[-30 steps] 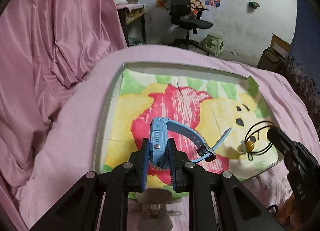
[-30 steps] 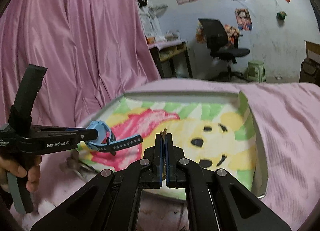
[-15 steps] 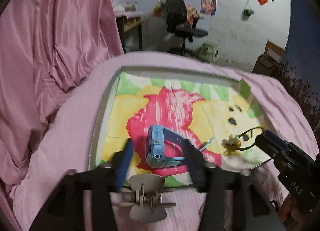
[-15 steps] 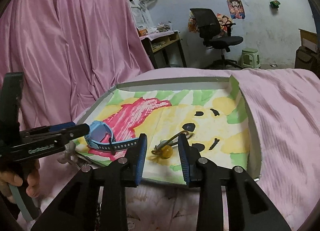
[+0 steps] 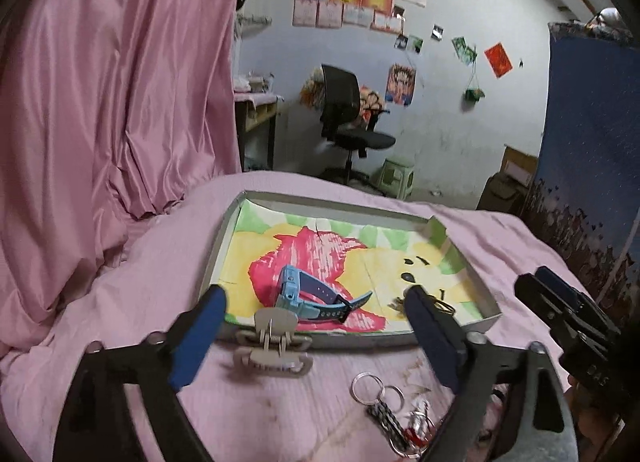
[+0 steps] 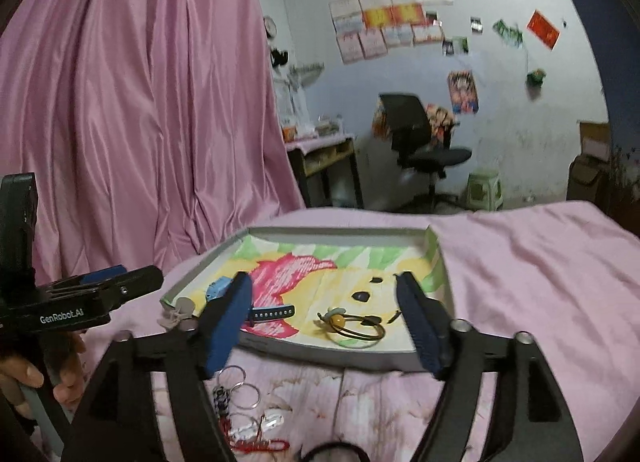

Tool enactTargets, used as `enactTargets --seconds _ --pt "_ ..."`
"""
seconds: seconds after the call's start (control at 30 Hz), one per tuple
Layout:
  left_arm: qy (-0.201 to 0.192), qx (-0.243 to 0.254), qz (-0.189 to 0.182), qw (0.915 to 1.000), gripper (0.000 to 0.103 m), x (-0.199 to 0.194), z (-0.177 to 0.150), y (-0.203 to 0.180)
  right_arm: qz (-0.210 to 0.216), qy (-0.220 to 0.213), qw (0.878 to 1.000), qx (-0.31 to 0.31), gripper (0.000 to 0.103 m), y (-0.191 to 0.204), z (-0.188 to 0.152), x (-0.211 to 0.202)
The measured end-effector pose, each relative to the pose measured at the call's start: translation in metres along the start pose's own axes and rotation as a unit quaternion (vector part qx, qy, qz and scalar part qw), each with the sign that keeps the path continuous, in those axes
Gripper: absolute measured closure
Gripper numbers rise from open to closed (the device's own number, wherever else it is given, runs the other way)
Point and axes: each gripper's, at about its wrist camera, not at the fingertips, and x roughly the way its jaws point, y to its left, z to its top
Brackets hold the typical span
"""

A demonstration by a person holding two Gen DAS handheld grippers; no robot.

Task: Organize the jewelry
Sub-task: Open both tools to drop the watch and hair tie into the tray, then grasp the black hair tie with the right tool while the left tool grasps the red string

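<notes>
Both jaws stood wide apart, holding nothing: beyond the left gripper point(image 5: 316, 312) lay the watch point(image 5: 310, 296), and between the right gripper point(image 6: 324, 304) fingers, the hair tie point(image 6: 352, 326).

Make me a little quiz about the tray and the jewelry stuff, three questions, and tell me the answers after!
1. True or false: the blue watch lies inside the tray.
2. What sits nearest the hair tie with the yellow bead? A) key rings B) watch C) hair clip
3. Fill in: both the left gripper and the right gripper are ____ and hold nothing.

Key
1. True.
2. B. The key rings and the grey hair clip lie on the pink cloth, outside the tray.
3. Open.
</notes>
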Motion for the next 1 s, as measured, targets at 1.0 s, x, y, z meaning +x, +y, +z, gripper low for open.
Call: enactTargets --seconds 1.0 --pt "0.08 0.035 -0.075 0.9933 0.016 -0.028 -0.067 -0.005 -0.032 0.156 0.987 -0.022 0.044 -0.021 -0.047 -0.035"
